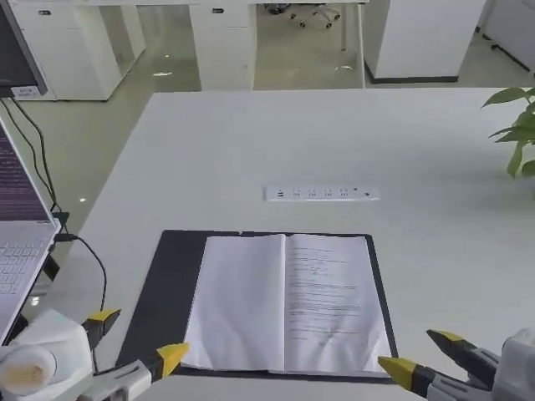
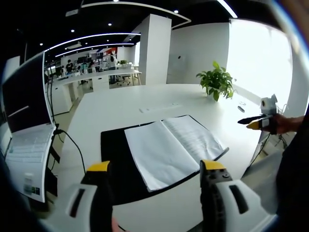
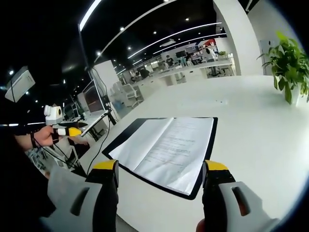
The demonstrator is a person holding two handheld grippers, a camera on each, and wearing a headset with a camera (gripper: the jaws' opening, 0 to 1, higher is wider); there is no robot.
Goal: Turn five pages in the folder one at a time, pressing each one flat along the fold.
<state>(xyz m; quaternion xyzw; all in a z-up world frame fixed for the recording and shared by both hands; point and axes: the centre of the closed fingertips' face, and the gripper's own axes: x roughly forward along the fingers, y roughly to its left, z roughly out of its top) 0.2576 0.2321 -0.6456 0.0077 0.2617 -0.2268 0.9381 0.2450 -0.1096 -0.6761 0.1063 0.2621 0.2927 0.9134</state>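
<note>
Head view: nearest, the left gripper [image 1: 138,336] and the right gripper [image 1: 420,352] hover by the near corners of the folder [image 1: 167,288], both with jaws spread and holding nothing. The black folder lies open on the white table [image 1: 251,142], with a blank page [image 1: 238,301] on the left and a printed page [image 1: 330,301] on the right. Beyond it lies a power strip [image 1: 322,194].

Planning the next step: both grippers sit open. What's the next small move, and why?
Probably ease the right gripper to the lower corner of the printed right page to lift it: the folder lies open flat; this gripper hangs open and empty near that corner.
</note>
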